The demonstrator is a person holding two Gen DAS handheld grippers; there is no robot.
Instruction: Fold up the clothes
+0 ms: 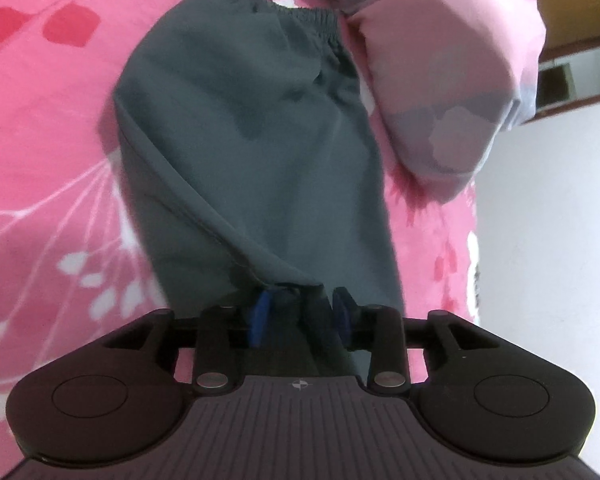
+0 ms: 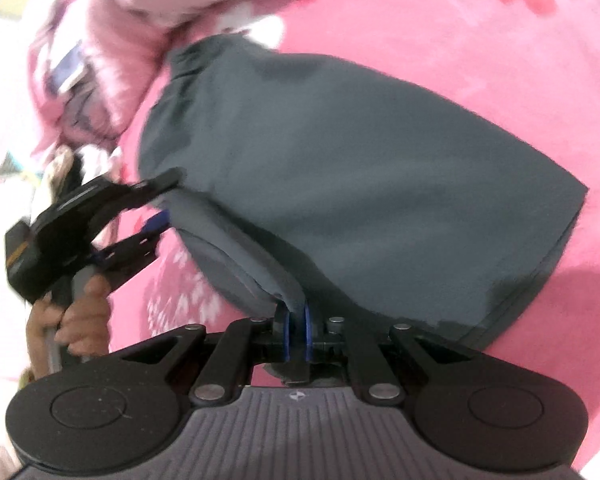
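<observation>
The left gripper (image 1: 300, 312) had its blue-padded jaws closed narrowly on a bunched hem of the dark grey, soft cloth shorts (image 1: 244, 128), the fabric pinched between the two pads. The right gripper (image 2: 298, 334) likewise had its jaws drawn nearly together, with a fold of the same dark grey garment (image 2: 340, 168) caught between them and running down through the gap.

From those two holds the cloth rose off the bed and stretched away. In the left wrist view it ran up to a gathered elastic waistband (image 1: 308, 16) at the far end, lying flat on the pink bedsheet with a white and red leaf print (image 1: 40, 140). In the right wrist view the far half lay spread on the same sheet (image 2: 440, 20), one straight hemmed edge at the right.

The left gripper also showed in the right wrist view (image 2: 162, 204), held by the person's bare hand (image 2: 76, 316) at the garment's left edge; its jaw state could not be told there.

Beside the waistband lay one pale pink and grey patterned pillow (image 1: 452, 80), touching the sheet. No container was visible. Counted: one garment, two grippers, one pillow, one hand.
</observation>
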